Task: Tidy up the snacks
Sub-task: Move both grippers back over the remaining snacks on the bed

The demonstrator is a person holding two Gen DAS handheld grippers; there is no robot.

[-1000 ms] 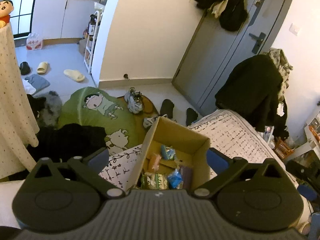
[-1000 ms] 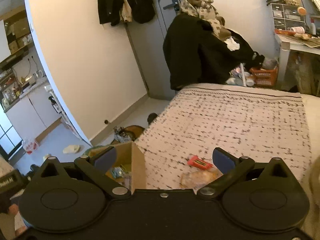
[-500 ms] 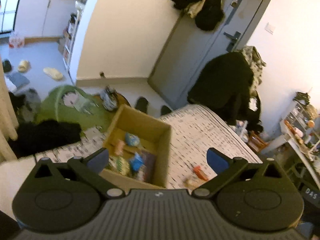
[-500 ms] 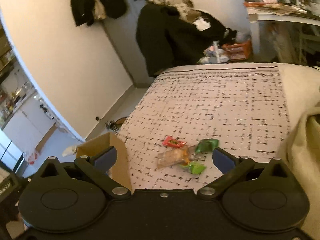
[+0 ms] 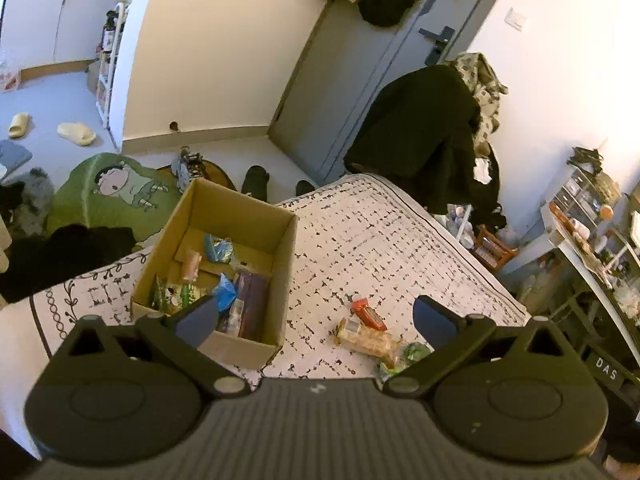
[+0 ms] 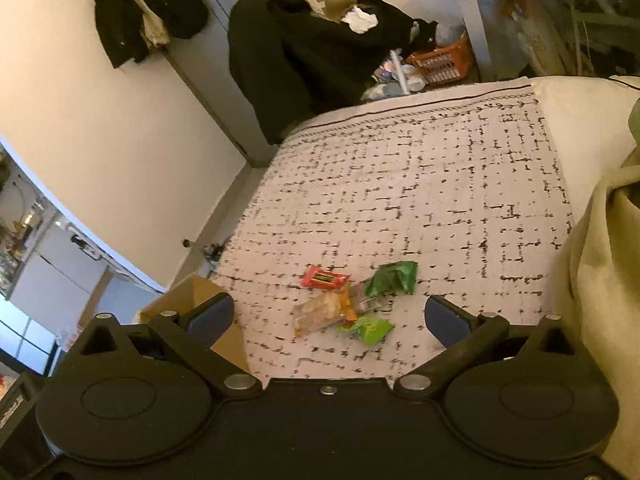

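open cardboard box (image 5: 224,256) half full of snacks; loose packets (image 6: 344,300) lie clustered on patterned bedspread (image 6: 420,184) beside it.

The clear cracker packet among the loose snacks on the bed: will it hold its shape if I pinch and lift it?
Probably not. The clear cracker packet looks like crinkled film, so it may sag and slip. Its contents look brittle; pinch lightly. It likely weighs little, and the right tool stands open.

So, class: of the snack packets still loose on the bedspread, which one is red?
The small red packet, at the far left of the pile, toward the cardboard box. The others are two green packets and a clear orange-brown one.
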